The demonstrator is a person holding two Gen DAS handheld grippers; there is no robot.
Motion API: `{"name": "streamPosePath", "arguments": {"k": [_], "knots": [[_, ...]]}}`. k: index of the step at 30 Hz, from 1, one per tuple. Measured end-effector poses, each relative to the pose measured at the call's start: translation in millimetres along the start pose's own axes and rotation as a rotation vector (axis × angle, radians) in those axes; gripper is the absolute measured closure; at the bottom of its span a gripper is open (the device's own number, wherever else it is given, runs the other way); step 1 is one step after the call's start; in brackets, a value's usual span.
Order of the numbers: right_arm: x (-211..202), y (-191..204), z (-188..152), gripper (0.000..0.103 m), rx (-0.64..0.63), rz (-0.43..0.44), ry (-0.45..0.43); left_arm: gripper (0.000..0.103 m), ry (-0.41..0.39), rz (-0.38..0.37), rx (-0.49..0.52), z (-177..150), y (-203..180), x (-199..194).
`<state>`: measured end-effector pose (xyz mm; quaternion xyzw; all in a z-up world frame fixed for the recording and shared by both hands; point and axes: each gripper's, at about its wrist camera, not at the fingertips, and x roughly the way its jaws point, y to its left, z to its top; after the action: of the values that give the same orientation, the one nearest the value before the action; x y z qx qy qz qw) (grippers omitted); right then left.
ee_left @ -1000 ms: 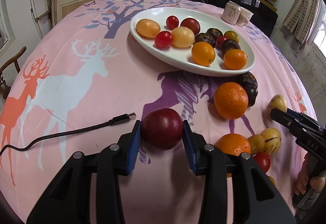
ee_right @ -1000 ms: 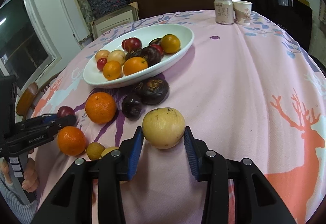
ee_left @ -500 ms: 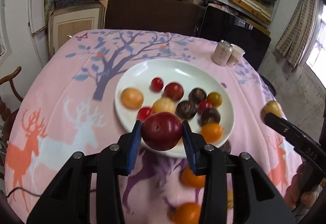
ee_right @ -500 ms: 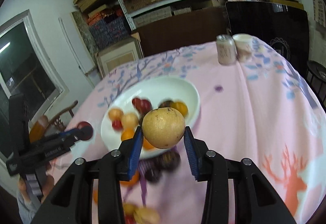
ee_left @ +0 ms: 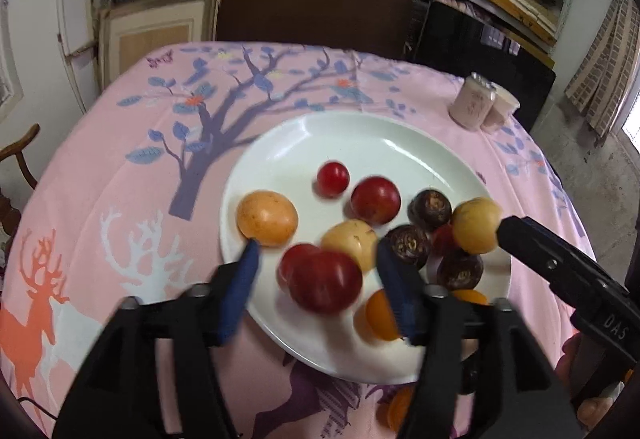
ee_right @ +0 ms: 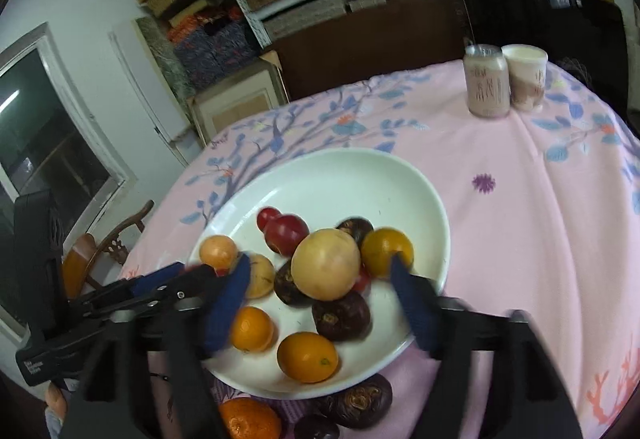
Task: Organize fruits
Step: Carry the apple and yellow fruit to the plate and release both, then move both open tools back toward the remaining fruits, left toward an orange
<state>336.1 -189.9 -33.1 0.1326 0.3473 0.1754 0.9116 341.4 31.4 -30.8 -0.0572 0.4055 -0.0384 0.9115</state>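
Left wrist view: left gripper (ee_left: pixel 316 271) over the near rim of the white plate (ee_left: pixel 360 143), jaws just opened wide, blue pads clear on both sides of the dark red plum (ee_left: pixel 325 281). Plum blurred between the pads, no pad touching it, over the plate; whether already resting cannot be told. Right of it, right gripper (ee_left: pixel 500 229) reaching in from the side, yellow fruit (ee_left: pixel 476 225) at its tip.

Right wrist view: right gripper (ee_right: pixel 320 279) likewise just spread open over the plate (ee_right: pixel 344 175), pads well clear of the yellow fruit (ee_right: pixel 325 264). Fruit between the pads, above dark mangosteens (ee_right: pixel 341 315) and oranges (ee_right: pixel 307 357). Left gripper (ee_right: pixel 196 277) entering from the left edge.
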Motion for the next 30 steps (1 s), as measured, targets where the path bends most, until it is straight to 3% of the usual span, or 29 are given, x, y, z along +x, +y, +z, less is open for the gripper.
{"name": "streamPosePath", "arguments": {"k": [4,7,10,15,20,26,30], "knots": [[-20.5,-1.4,3.5,0.026,-0.024,-0.018,-0.061,0.029,-0.055,-0.012,0.011,-1.7,-2.4,-20.5],[-28.6,-10.8,3.2,0.021,0.009,-0.010,-0.070,0.029,-0.060,-0.014,0.022,-7.1,-4.3,-27.4],[-33.5,-19.0,-0.2,0.021,0.029,-0.033,-0.080,0.029,-0.056,0.011,0.054,-15.2,-9.3,-29.5],[-49.2,-30.4,-9.6,0.021,0.091,0.000,-0.096,0.029,-0.064,0.032,0.084,-33.3,-15.4,-40.8],[-75.1,-26.2,-37.1,0.013,0.048,-0.059,-0.139,0.029,-0.054,0.018,0.071,-69.1,-11.7,-61.6],[-98.3,-38.4,-59.4,0.009,0.108,-0.048,-0.163,0.029,-0.031,-0.009,0.102,-130.6,-14.8,-87.6],[-101.4,-49.1,-67.2,0.009,0.156,-0.027,-0.146,0.025,-0.027,-0.023,0.143,-155.0,-20.8,-97.1]]}}
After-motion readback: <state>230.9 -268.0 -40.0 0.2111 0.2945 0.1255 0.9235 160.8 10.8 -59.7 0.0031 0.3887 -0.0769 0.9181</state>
